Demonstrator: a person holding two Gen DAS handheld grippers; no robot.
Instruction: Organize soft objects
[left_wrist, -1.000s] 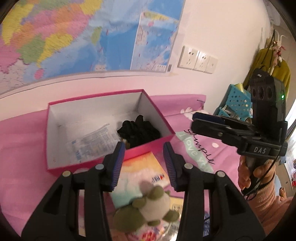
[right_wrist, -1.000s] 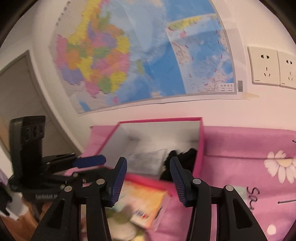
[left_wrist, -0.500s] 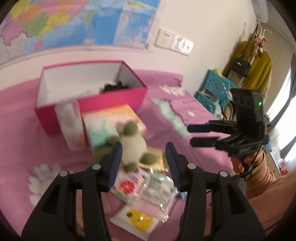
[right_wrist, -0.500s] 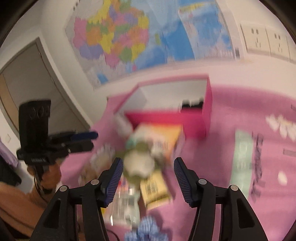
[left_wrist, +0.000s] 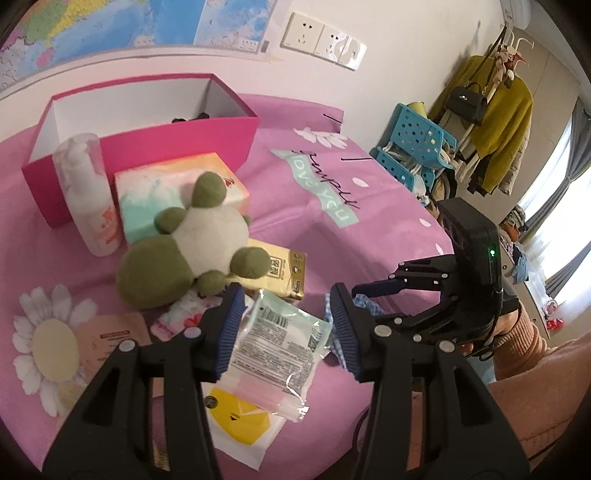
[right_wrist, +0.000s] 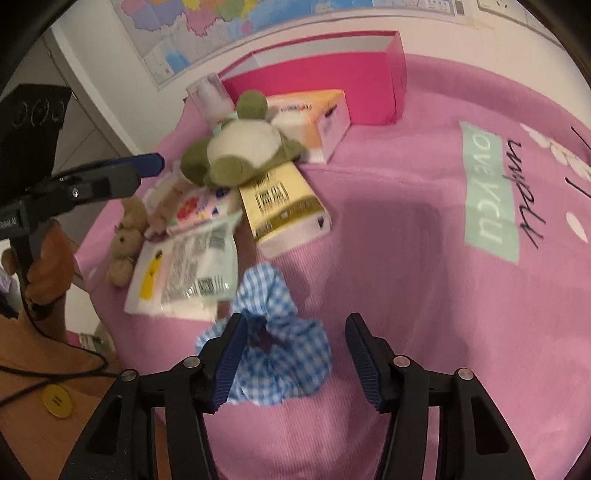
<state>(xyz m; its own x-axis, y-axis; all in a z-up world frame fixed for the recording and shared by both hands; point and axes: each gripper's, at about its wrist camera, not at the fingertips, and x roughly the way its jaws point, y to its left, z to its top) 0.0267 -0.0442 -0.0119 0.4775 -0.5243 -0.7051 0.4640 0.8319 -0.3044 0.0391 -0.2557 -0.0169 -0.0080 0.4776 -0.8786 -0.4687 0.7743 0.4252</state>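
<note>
A blue checked scrunchie (right_wrist: 280, 343) lies on the pink bedspread (right_wrist: 424, 258) between the open fingers of my right gripper (right_wrist: 297, 354). A green and cream plush turtle (left_wrist: 184, 243) lies in front of the pink box (left_wrist: 147, 140), leaning on a tissue box (left_wrist: 155, 192); it also shows in the right wrist view (right_wrist: 240, 147). My left gripper (left_wrist: 286, 325) is open and empty, hovering above a clear plastic packet (left_wrist: 277, 343). A small beige plush (right_wrist: 123, 240) lies at the bed's left edge. Something black (left_wrist: 188, 118) lies inside the pink box.
A pink-white bottle (left_wrist: 88, 195) stands beside the box. A yellow tissue pack (right_wrist: 282, 206), flat sachets (left_wrist: 114, 339) and a yellow-printed bag (left_wrist: 240, 410) lie around the turtle. Blue baskets (left_wrist: 413, 147) and hanging clothes (left_wrist: 491, 122) stand off the bed at right.
Both grippers pulled back from the pink box and dropped toward the near clutter. My right gripper now straddles the checked scrunchie; my left is over the packets.
</note>
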